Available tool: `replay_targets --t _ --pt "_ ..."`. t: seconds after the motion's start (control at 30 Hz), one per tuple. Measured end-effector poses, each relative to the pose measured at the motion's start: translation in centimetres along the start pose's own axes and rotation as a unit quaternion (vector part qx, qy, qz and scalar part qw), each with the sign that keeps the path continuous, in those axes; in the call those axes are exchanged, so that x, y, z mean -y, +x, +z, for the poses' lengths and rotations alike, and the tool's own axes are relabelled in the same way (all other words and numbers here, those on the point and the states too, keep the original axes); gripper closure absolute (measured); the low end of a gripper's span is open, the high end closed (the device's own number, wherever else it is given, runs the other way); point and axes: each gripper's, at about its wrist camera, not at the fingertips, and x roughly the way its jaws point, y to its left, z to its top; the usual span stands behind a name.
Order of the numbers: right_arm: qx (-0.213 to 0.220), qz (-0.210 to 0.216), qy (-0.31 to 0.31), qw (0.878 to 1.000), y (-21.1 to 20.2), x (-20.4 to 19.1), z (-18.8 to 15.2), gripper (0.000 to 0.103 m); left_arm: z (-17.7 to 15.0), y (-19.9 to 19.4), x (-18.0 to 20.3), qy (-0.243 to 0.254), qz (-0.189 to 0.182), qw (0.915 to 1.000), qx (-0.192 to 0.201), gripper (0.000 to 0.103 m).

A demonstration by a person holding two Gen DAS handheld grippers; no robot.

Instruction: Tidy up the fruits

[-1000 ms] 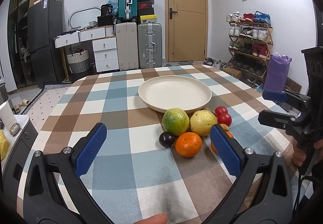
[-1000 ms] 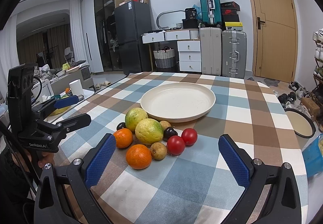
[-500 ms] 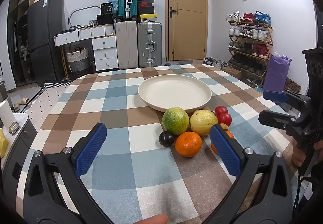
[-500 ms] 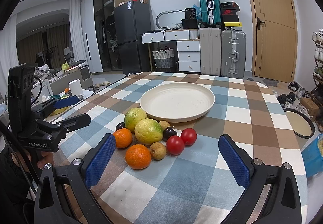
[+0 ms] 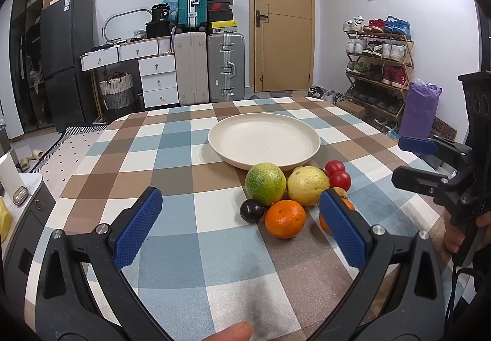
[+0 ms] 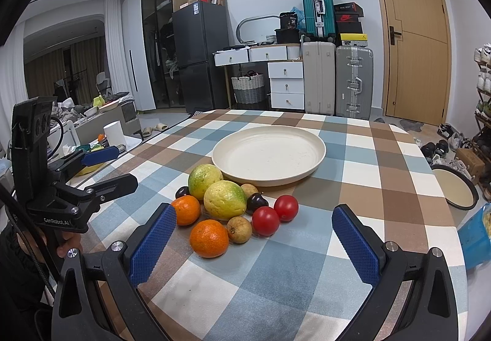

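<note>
While both tools hovered above the checked bench (image 5: 190, 252), neither held anything. The left gripper (image 5: 239, 218) had its blue fingers (image 5: 136, 232) spread wide, with nothing between them but cloth; the fruit cluster lay ahead and toward the right finger, whose tip overlapped one orange (image 5: 325, 222) in the view. A second orange (image 5: 285, 218) and a dark plum (image 5: 251, 211) sat just inside that finger, not touched by it.

The right gripper (image 6: 253, 235) was likewise fully spread and empty. The cluster lay ahead between its fingers (image 6: 153, 244), nearer the left one: an orange (image 6: 209, 238), a small brown fruit (image 6: 239, 229) and two red tomatoes (image 6: 265, 220) formed the nearest row. Behind them sat a yellow-green citrus (image 6: 225, 199) and a greener one (image 6: 205, 176), touching each other.

Beyond the fruit stood a cream plate (image 6: 313, 156), bare, its near rim just behind the cluster. Each gripper appeared in the other's view at the bench edge, gripped by a hand (image 5: 460, 236).
</note>
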Motion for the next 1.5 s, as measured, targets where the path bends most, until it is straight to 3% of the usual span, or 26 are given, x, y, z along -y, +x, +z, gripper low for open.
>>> replay_targets --t 0.57,0.73,0.87,1.07,1.37,1.5 --pt "-0.013 -0.010 0.017 1.000 0.5 0.7 -0.2 0.000 0.0 0.7 0.1 0.002 0.009 0.9999 -0.011 0.001" --pt "-0.035 -0.025 0.022 0.999 1.2 0.8 -0.1 0.000 0.0 0.9 0.1 0.005 0.003 0.9999 -0.015 0.001" --pt "-0.059 -0.037 0.040 0.997 1.9 1.5 0.0 0.000 0.0 1.3 0.2 0.001 -0.014 0.9994 -0.033 0.001" --pt "-0.097 -0.033 0.067 0.992 3.0 2.8 -0.5 0.000 0.0 2.9 0.0 -0.008 -0.003 0.9976 -0.068 0.001" --pt "-0.123 -0.025 0.077 0.989 4.4 3.3 -0.4 0.001 -0.3 6.1 1.4 0.007 -0.013 0.9914 -0.130 0.001" --pt "-0.130 -0.014 0.083 0.988 4.8 3.3 -0.3 0.007 -0.5 7.0 1.5 -0.002 -0.020 0.9891 -0.146 0.001"
